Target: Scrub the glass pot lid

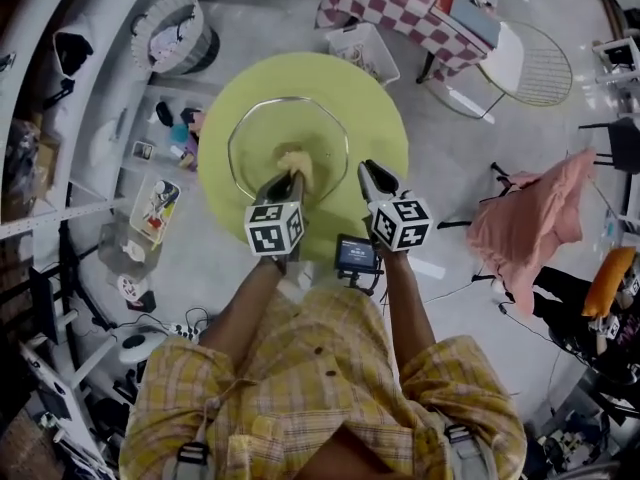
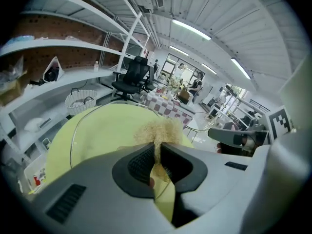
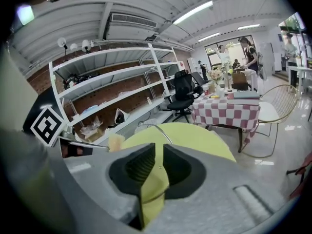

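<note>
1. Work surface: the round yellow-green table (image 1: 372, 108) occupies the centre of the head view.
2. Task item: the round glass pot lid (image 1: 268, 133) with a thin metal rim lies flat on the table, close to the table's centre. In the left gripper view its rim curves across the tabletop at 9 o'clock of the jaws.
3. Left gripper (image 1: 288, 179): the jaws pinch a tan fibrous scrubbing pad (image 1: 296, 161). In the left gripper view the pad (image 2: 159, 129) flares out past the jaw tips. The pad sits on the glass in the lid's 6 o'clock portion.
4. Right gripper (image 1: 368, 171): it is positioned at 4 o'clock of the lid, near the rim. In the right gripper view the jaws are drawn almost together, leaving a narrow slit through which the yellow-green tabletop shows. No object is seen clamped between them.
5. Surroundings: a white wire basket (image 1: 365, 52) stands on the floor at 12 o'clock of the table, and a table with a red-and-white checked cloth (image 1: 385, 8) at 1 o'clock.
</note>
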`<state>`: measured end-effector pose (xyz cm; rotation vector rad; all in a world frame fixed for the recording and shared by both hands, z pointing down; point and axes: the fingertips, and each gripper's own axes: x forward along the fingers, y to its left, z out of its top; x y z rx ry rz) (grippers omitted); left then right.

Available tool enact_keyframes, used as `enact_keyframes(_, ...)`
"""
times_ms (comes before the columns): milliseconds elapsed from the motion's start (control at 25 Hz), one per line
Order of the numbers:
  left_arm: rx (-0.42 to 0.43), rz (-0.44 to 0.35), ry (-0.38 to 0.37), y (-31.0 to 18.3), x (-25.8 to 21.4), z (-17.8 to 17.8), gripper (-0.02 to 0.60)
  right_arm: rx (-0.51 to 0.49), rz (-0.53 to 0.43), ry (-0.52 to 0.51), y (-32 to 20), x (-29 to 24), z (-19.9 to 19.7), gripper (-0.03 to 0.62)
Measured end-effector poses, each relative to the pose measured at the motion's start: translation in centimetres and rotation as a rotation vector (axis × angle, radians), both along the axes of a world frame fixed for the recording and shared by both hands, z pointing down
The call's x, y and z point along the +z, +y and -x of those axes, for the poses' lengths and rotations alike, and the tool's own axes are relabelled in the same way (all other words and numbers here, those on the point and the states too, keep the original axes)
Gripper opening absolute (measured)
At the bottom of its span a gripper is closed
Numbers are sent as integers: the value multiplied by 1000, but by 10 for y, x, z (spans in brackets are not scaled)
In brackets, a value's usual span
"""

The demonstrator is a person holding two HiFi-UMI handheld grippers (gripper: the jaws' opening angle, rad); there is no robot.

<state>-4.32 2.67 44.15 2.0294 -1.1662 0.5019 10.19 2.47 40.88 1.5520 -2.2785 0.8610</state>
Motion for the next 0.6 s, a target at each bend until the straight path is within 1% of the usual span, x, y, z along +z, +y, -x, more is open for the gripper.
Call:
enact_keyframes(160,13,-47,29,5,-44,1,44,-9,-49,9,11,-36,10,46)
enact_keyframes(240,31,-87,27,6,-64,2,44,-16,-71,26,16,-50,16,46)
enact_keyframes(320,45,-120,23,11,-82,3,44,-17,-89,38,22,-63,21,2)
enact_keyframes(400,57,-155,12,15,-97,3,44,-22,-111,39,28,-76,26,0)
enact_keyframes(520,88,-230,-28,21,-119,4,44,-35,-145,55,38,-97,35,-2)
enact_keyframes(600,99,-268,-33,24,-135,4,44,-38,-172,73,42,-111,40,-2)
